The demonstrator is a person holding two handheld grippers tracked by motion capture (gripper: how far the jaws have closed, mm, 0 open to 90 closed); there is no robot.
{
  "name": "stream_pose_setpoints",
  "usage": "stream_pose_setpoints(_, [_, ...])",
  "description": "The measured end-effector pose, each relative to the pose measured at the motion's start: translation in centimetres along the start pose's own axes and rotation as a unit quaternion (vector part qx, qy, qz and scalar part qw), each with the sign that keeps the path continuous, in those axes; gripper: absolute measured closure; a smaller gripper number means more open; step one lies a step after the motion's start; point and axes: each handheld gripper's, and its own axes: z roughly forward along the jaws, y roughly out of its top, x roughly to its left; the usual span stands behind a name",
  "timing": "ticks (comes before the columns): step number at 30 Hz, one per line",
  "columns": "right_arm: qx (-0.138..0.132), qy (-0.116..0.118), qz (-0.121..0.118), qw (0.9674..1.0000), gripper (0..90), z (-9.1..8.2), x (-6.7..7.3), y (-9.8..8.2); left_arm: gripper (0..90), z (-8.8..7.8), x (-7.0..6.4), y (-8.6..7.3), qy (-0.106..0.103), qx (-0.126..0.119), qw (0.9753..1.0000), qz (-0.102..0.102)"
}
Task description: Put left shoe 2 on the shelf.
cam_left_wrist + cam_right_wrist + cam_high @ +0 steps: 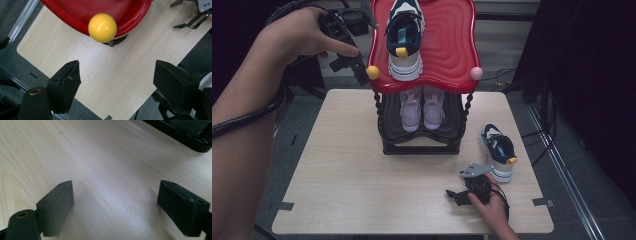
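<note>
Hiding pink shoes [422,107] partly, red shelf [447,45], cropped top

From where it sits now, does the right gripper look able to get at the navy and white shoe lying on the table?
Probably yes. The right gripper rests low on the table, jaws open, with the navy and white shoe just beyond it and nothing lying between. It points away from the shoe, so the hand would need to turn.

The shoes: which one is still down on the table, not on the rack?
The navy and white sneaker with the yellow heel tab, beside the right gripper. Its twin sits on the red top shelf; the pink pair sits on the lower shelf.
</note>
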Motion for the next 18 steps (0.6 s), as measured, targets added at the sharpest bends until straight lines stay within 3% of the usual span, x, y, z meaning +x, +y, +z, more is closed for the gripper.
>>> stream_pose_setpoints(18, [0.001, 0.000, -0.001, 1.0000, 13.0, 0.0, 0.0, 0.0, 21.1, 2.4, 0.6, -2.7, -0.003, 0.004, 1.0000, -0.006])
